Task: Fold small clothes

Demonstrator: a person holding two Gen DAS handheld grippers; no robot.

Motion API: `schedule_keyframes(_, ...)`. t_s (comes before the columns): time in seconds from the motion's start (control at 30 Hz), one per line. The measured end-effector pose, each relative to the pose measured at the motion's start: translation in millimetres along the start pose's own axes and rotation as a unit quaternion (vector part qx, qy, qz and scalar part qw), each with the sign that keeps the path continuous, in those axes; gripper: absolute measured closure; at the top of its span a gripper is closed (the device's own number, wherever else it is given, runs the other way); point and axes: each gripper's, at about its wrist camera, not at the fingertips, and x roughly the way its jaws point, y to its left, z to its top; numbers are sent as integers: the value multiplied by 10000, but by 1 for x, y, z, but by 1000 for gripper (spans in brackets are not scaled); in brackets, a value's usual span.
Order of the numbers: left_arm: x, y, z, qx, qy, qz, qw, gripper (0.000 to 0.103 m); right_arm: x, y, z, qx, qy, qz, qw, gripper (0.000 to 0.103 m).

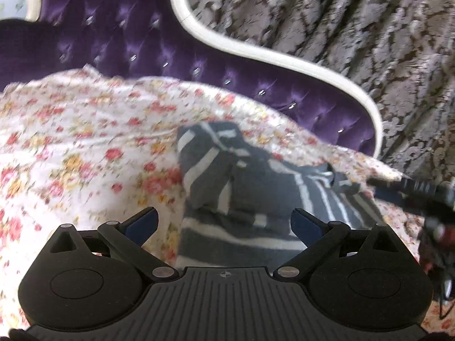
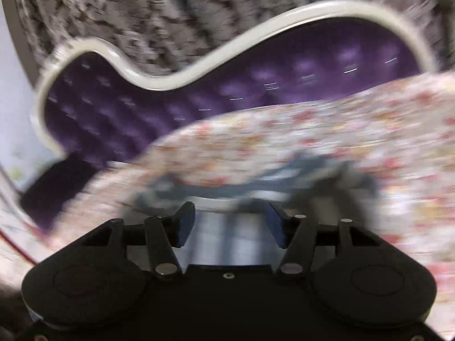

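Striped garment (image 1: pixel 250 187) lying crumpled on floral bedsheet (image 1: pixel 71 147), in front of purple headboard (image 1: pixel 136 42).

L gripper (image 1: pixel 223 221) hovering over garment, fingers apart, holding nothing.

R gripper (image 2: pixel 230 224) also apart, nothing held; view blurring.

Step, judging: approaching for first grasp; fold not begun.

Next: pinching garment edge, spreading flat.

No readable writing.

Floral bedspread (image 1: pixel 71 142) open leftward; purple headboard (image 1: pixel 128 42) blocks beyond; striped garment (image 1: pixel 256 187) bunched ahead.
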Motion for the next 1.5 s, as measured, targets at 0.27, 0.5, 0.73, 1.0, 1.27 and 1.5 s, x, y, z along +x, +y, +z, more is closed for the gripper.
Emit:
schedule_keyframes(0.27, 14, -11, 1, 300, -29, -52, 9995, 2, -18, -41, -26, -619, 0, -1121, 9918, 29)
schedule_keyframes(0.5, 33, -11, 16, 321, 218, 131, 9992, 3, -16, -44, -4, -360, -69, -875, 9955, 27)
schedule_keyframes(0.73, 62, -36, 26, 702, 505, 122, 9962, 18, -12, -40, -9, -397, 155, -721, 9965, 26)
schedule_keyframes(1.0, 93, -46, 30, 669, 992, -8, 9928, 44, -21, -54, -3, -135, 73, -804, 9966, 26)
schedule_keyframes(1.27, 90, -56, 35, 471, 769, -303, 9955, 103, -26, -81, 2, 245, 66, -1218, 9922, 26)
schedule_keyframes(1.5, 61, -75, 49, 737, 315, -433, 9958, 103, -17, -75, -2, -51, 218, -1340, 9907, 26)
